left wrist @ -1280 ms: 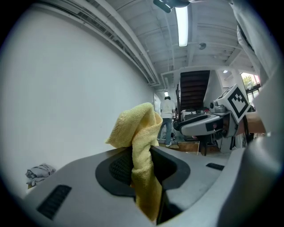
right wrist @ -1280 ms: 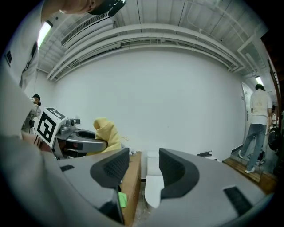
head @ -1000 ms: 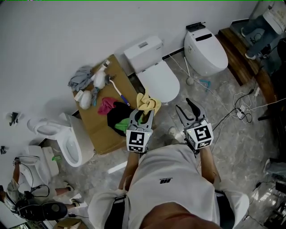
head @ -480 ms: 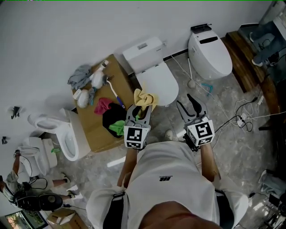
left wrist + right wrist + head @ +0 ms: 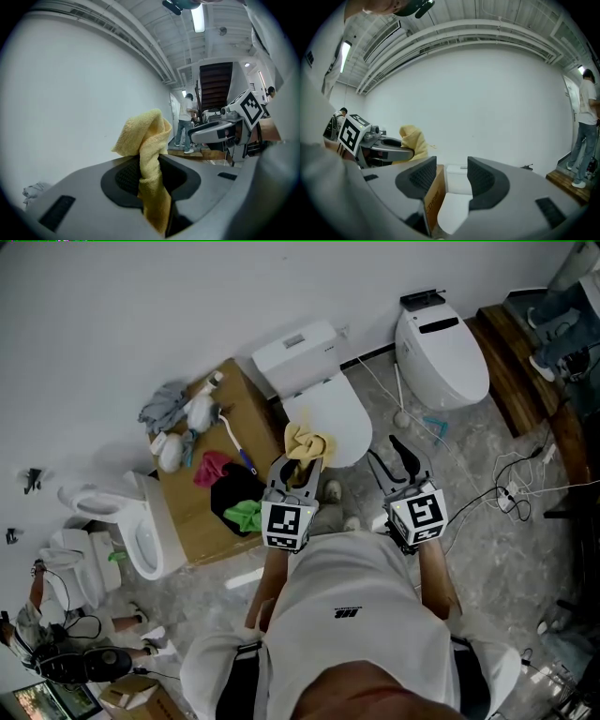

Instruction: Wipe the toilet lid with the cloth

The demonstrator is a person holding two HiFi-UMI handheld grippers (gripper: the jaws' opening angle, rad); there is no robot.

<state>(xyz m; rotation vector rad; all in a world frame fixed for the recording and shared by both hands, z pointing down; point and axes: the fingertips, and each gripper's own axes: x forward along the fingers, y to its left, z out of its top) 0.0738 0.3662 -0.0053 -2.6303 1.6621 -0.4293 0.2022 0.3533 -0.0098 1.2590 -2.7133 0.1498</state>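
A white toilet with its lid (image 5: 330, 417) down stands against the wall; its lid (image 5: 451, 205) also shows low between the jaws in the right gripper view. My left gripper (image 5: 298, 468) is shut on a yellow cloth (image 5: 307, 444), held just over the lid's near edge. In the left gripper view the cloth (image 5: 147, 159) bunches up out of the closed jaws. My right gripper (image 5: 401, 463) stands open and empty to the right of the toilet, above the floor. From the right gripper view the left gripper and cloth (image 5: 414, 142) appear at the left.
A cardboard box (image 5: 207, 474) with rags, a brush and bottles stands left of the toilet. A second toilet (image 5: 441, 338) is at the right, another one (image 5: 127, 526) at the left. Cables (image 5: 511, 470) lie on the floor at right. People stand in the distance (image 5: 186, 123).
Both grippers have moved slightly toward the toilet; the cloth in the left gripper now sits over the lid's near edge. The right gripper stays open.
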